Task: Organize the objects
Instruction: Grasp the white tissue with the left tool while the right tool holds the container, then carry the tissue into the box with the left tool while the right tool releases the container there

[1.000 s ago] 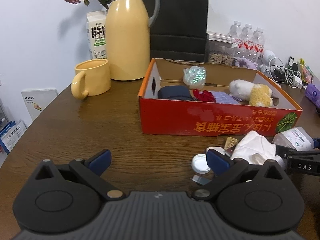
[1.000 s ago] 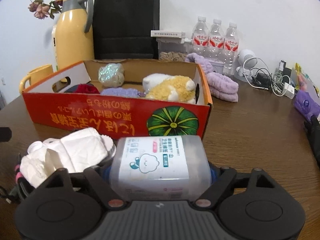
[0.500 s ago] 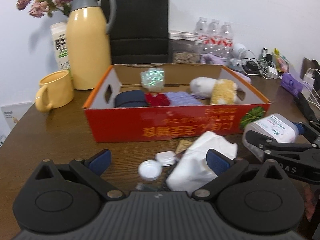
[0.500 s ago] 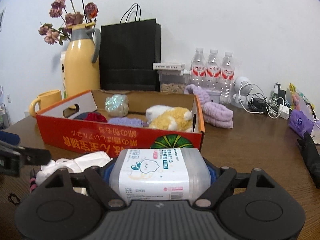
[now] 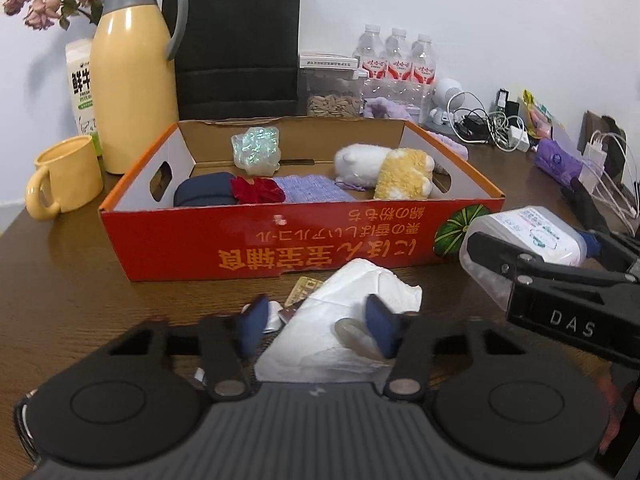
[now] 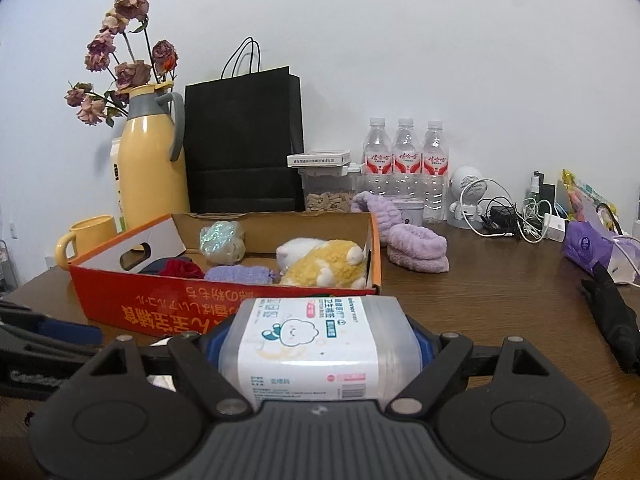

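now left hand-held gripper [image 5: 316, 326] closing around white tissue pack [image 5: 344, 320]; right hand-held gripper [image 6: 318, 344] clamps cotton-swab box [image 6: 316, 344].

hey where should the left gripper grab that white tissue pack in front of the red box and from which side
Across its bulging middle, coming from the near side, angled down. The tissue pack lies soft and crumpled on the table before the box, its length running away from the left gripper. The closing jaws already straddle it. The soft wrapper will likely give, so grip mid-body, not the loose far end.

Matt cardboard box [image 5: 304, 248] — wood-grain table [image 5: 64, 280]
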`<state>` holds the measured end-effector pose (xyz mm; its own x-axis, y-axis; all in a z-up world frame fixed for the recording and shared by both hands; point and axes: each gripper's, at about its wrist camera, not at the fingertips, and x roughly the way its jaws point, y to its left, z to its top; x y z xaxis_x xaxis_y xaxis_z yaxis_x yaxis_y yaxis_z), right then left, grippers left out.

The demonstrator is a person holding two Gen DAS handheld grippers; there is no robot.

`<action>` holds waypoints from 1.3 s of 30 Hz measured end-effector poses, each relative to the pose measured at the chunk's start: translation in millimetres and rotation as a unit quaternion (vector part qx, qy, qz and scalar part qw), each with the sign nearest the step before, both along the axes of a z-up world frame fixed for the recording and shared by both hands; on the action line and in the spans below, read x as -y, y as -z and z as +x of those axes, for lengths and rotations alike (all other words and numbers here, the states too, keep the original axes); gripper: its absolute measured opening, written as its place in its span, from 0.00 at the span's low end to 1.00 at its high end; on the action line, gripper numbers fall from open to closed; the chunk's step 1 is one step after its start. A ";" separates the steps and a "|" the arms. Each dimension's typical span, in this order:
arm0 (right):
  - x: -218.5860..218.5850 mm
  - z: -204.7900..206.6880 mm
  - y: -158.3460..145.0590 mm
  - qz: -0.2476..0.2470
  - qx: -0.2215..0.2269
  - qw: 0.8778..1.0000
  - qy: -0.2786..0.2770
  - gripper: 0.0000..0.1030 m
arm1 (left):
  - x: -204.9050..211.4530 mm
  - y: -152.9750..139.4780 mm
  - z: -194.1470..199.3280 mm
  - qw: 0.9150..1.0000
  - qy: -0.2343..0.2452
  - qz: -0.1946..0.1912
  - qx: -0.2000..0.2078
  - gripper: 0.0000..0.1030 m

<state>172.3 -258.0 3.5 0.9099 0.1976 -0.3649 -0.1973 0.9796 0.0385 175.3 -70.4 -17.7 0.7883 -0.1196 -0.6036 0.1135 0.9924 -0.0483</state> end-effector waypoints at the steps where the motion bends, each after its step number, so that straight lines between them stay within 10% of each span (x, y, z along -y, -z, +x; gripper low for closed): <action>1: -0.2 -0.1 0.0 0.000 0.000 1.000 -0.002 0.79 | 0.3 0.4 -0.2 1.000 0.001 -0.003 0.000 0.41; 13: -1.1 -2.7 -0.1 0.002 0.003 1.000 -0.008 0.79 | 4.6 3.9 -5.5 0.999 0.028 -0.032 -0.007 0.07; 39: -7.9 -20.5 -19.1 0.022 0.070 0.997 -0.030 0.79 | -23.1 -54.8 -12.4 0.994 0.008 -0.053 0.097 0.06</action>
<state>151.8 -250.0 22.5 0.9370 0.2668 -0.2254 -0.2628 0.9636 0.0483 162.9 -47.3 37.1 0.8862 -0.1873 -0.4238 0.1460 0.9809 -0.1282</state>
